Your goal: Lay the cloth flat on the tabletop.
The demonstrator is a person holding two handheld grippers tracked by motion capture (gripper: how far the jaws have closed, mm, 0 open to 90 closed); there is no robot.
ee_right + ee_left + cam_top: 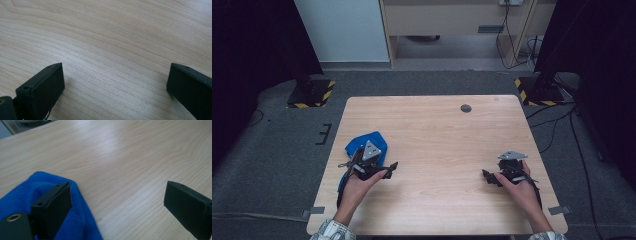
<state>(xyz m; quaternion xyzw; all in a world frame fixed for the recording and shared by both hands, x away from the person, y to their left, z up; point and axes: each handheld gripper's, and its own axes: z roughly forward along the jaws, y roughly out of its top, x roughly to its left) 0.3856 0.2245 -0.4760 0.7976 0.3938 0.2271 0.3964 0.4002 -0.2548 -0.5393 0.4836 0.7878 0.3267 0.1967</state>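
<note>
A blue cloth [363,143] lies crumpled near the table's left edge. My left gripper [382,169] rests low over its near right part, held by the person's left hand. In the left gripper view the jaws stand wide apart: one jaw lies against the blue cloth [32,195], the other over bare wood, and nothing is clamped between them in the left gripper [117,202]. My right gripper [493,177] sits low on the table's right side in the person's right hand. The right gripper [116,80] is open over bare wood.
The light wooden table [437,130] has a small dark round cap [466,108] near its far edge. Stand bases with yellow-black stripes [312,92] stand on the floor beyond both far corners, with cables on the right.
</note>
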